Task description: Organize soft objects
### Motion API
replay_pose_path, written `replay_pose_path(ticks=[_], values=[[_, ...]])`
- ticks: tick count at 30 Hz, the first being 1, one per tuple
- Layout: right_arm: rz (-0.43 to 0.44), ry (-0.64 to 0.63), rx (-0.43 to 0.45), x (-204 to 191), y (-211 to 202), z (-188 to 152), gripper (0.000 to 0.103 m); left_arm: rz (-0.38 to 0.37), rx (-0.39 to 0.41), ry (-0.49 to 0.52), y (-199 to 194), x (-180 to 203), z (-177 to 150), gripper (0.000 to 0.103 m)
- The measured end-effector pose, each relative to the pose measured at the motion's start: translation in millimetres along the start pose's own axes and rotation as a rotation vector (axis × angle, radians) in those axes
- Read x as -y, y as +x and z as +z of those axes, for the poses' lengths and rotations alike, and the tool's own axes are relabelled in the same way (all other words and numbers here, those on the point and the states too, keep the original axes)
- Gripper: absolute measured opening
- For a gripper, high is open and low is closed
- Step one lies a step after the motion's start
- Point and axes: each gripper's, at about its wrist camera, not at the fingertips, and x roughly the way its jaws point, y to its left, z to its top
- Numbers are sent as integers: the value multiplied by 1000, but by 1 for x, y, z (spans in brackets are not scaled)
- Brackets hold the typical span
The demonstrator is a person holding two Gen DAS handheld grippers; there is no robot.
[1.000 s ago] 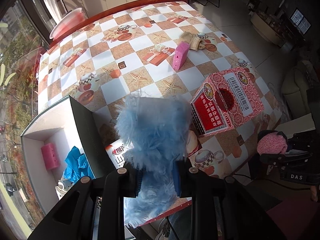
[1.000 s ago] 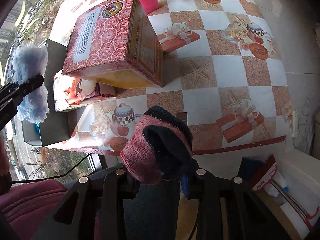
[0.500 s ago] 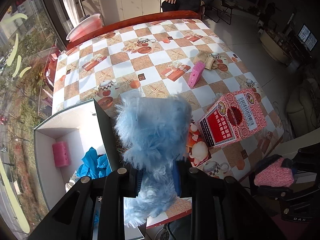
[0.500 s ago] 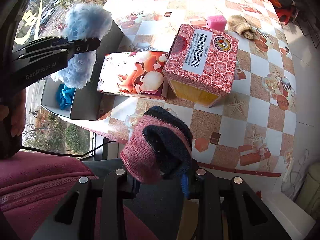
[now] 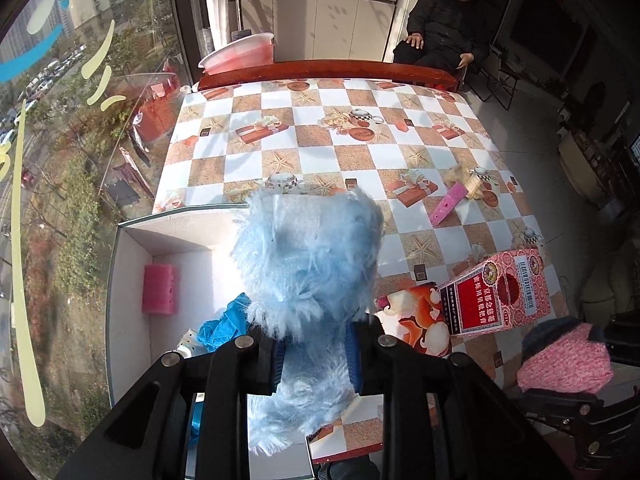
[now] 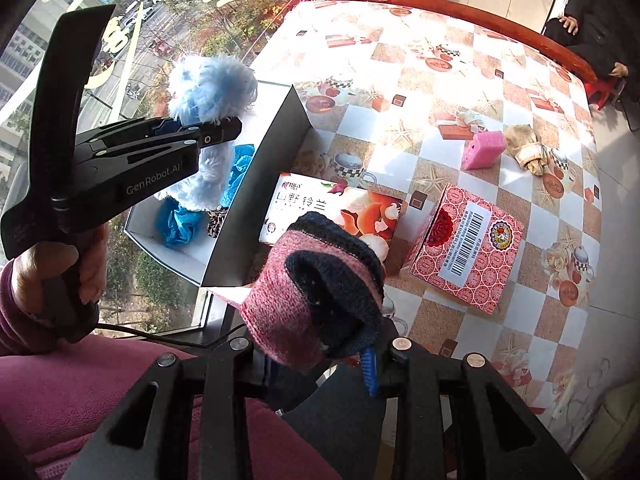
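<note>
My left gripper (image 5: 316,354) is shut on a fluffy light-blue soft toy (image 5: 308,256) and holds it above the open white box (image 5: 132,236); it also shows in the right wrist view (image 6: 212,88). The box holds a pink sponge (image 5: 159,289) and a blue cloth (image 5: 226,322). My right gripper (image 6: 316,364) is shut on a pink and dark knitted sock (image 6: 320,292), near the table's front edge. A second pink sponge (image 6: 486,150) and a beige cloth (image 6: 526,148) lie on the checked table (image 5: 360,152).
A red patterned carton (image 6: 468,246) and a flat printed packet (image 6: 332,208) lie beside the box's dark flap (image 6: 268,184). A pink basin (image 5: 240,54) stands past the far edge. A person (image 5: 444,28) sits behind the table. A window is on the left.
Both grippers have pulled back and risen, left gripper swinging the blue toy over the open box. The right gripper keeps the sock and now looks across the table from the front.
</note>
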Motion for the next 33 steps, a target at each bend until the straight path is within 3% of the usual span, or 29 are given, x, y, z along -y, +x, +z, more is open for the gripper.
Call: replay_pose_path(ticks=[13, 33], values=[[6, 20, -9, -20, 15, 23, 32, 42, -11, -133, -1, -43, -10, 27], [16, -38, -79, -34, 34, 29, 32, 48, -36, -178, 4, -60, -20, 27]])
